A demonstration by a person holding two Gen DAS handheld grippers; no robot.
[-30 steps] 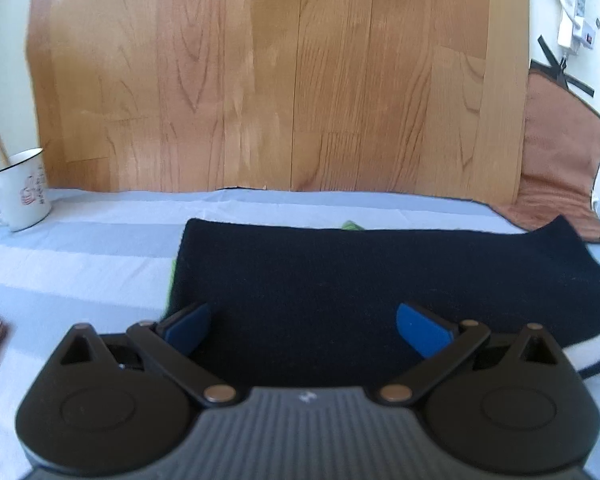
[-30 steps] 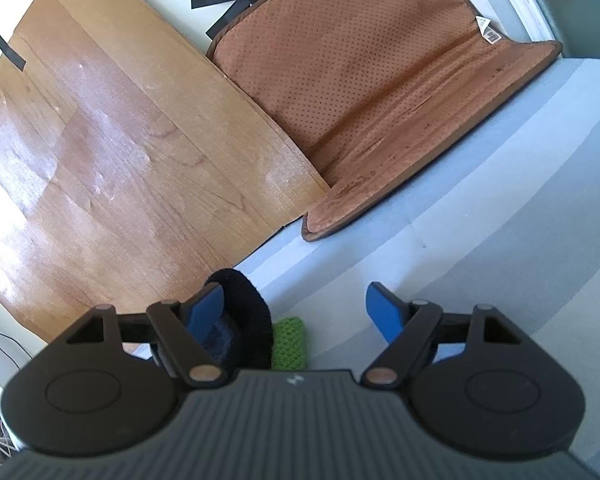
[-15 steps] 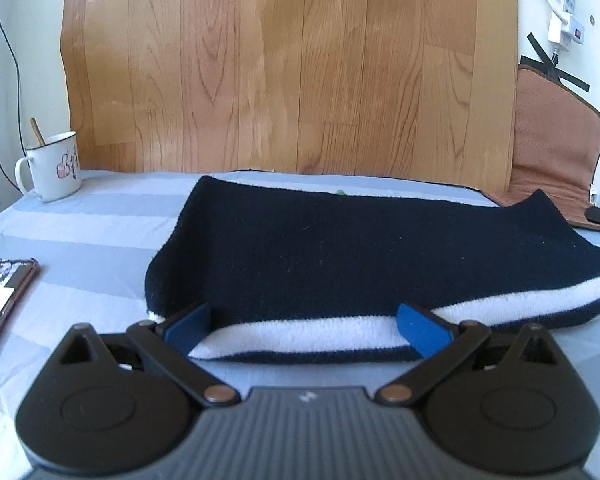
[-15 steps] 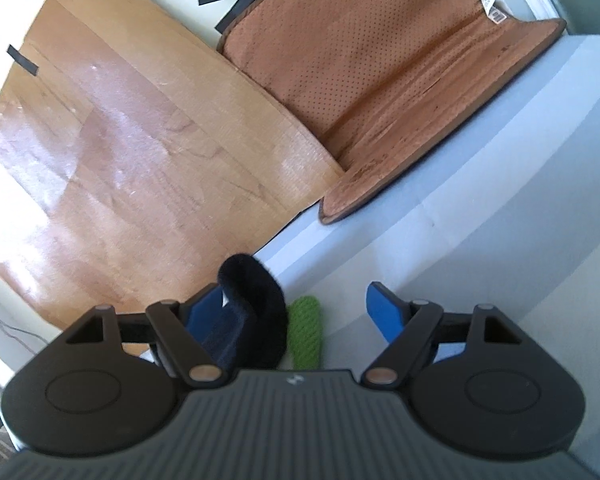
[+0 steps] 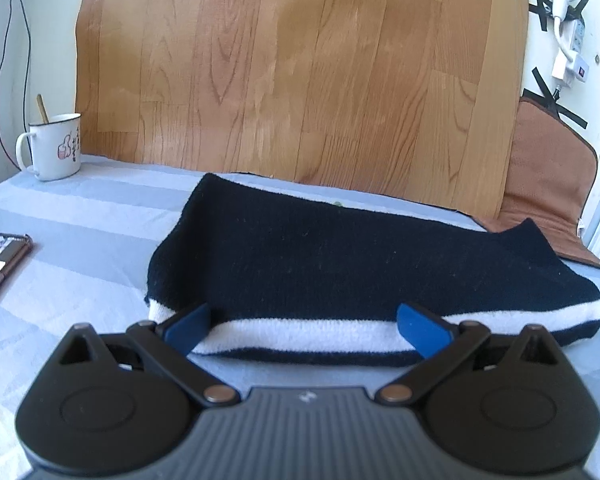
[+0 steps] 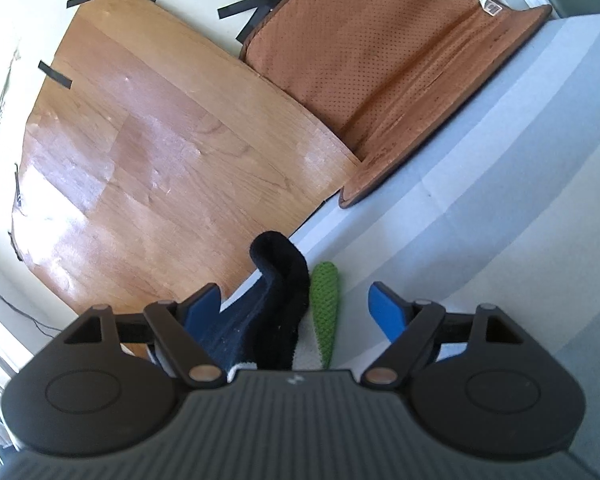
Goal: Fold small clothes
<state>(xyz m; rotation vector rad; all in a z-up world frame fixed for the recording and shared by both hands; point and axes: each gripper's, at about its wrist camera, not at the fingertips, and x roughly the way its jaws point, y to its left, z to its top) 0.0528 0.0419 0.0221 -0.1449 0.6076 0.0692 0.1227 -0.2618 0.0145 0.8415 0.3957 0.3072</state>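
One bed surface (image 5: 100,216), pale blue and grey striped, carried everything, with one wood-grain sheet (image 5: 300,72) propped upright behind it and one brown perforated mat (image 6: 380,52) leaning beside that, both probably just backdrop. One navy knit garment (image 5: 340,256) with a white stripe along its near edge lay flat in the middle of the bed, long side facing the left claw, likely laid that way so the near hem could be pinched and folded over. One lime-green piece (image 6: 326,304) poked out beside its raised end in the right view; whether that was a lining or a separate item could not be told from here.

Two grippers. The left gripper (image 5: 302,322) sat low at the near hem with its jaws spread wide and nothing between them, fingers just in front of the white stripe. The right gripper (image 6: 300,306) was also spread apart; a dark fold of the garment rose up between its fingers, near the left one, but not pinched. Judged as setup for the next fold, neither side gripping.

One white enamel mug (image 5: 54,146) with a stick in it stood at the far left corner, well apart. One phone (image 5: 0,264) lay at the left edge, also clear of the work.
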